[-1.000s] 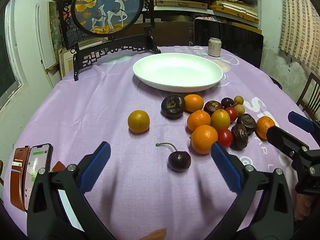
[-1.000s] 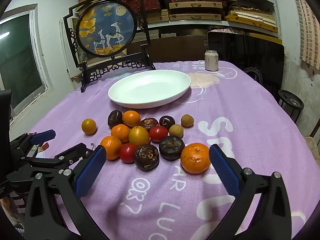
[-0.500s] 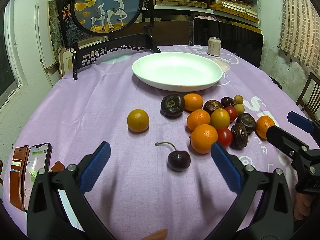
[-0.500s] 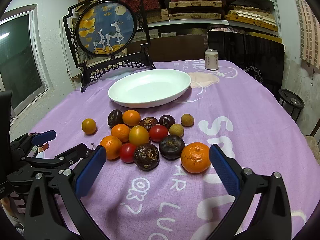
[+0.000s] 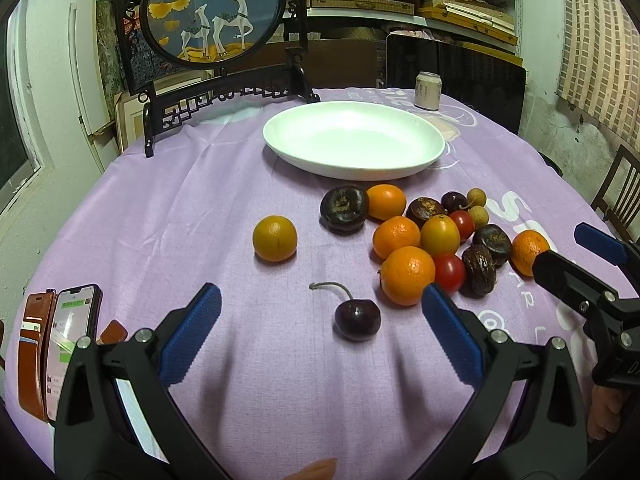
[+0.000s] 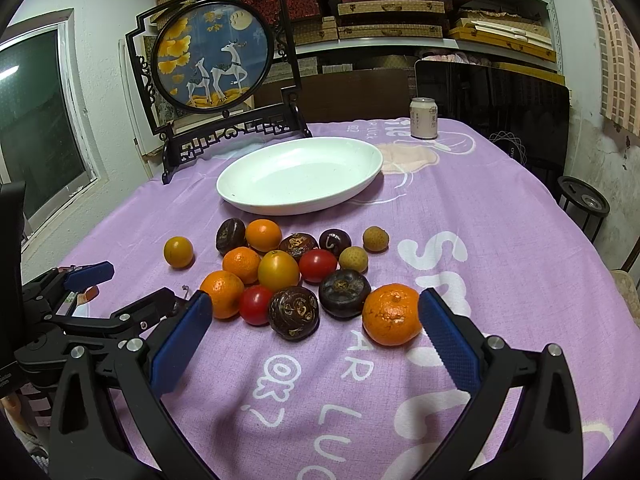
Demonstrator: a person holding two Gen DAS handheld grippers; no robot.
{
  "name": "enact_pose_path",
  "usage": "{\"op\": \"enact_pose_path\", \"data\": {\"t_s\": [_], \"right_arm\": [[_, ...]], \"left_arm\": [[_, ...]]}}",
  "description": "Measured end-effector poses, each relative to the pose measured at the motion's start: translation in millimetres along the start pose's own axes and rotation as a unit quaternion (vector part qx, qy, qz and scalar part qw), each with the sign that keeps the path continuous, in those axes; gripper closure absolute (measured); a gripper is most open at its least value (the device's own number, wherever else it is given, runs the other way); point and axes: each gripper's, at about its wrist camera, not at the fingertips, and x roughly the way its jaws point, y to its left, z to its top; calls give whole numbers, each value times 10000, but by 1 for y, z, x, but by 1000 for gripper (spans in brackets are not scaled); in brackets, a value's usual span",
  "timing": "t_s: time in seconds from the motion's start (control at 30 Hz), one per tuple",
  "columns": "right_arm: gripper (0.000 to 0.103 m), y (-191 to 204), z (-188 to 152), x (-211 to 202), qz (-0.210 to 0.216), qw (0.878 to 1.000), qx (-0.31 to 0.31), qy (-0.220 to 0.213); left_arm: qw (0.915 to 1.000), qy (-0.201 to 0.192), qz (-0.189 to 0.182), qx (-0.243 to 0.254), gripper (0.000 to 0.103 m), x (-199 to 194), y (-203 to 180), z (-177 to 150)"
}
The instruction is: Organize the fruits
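Ahead, bare cloth [image 5: 180, 216] surrounds the cherry [image 5: 357, 319] between spread fingers [image 5: 191, 336].

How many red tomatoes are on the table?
2: one tomato mid-cluster beside the yellow fruit; the other tomato at the near edge beside a tangerine. None seem hidden.

Plate [image 6: 256, 204] was glossy white glaze; tablecloth [image 6: 460, 208] matt purple fabric; gripper pads [image 6: 448, 344] ribbed blue rubber.

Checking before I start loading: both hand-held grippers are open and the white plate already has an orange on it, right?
Not quite. The white plate holds nothing, as the right wrist view shows; every orange lies on the purple cloth. Both the left hand-held gripper and the right hand-held gripper are open.
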Motion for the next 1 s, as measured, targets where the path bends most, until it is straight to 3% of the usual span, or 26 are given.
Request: {"op": "enact_pose_path", "data": {"t_s": [1.0], "right_arm": [[1, 0, 0, -1, 9, 10000, 13, 3]], "left_arm": [[10000, 26, -20, -19, 2, 0, 1, 2]]}}
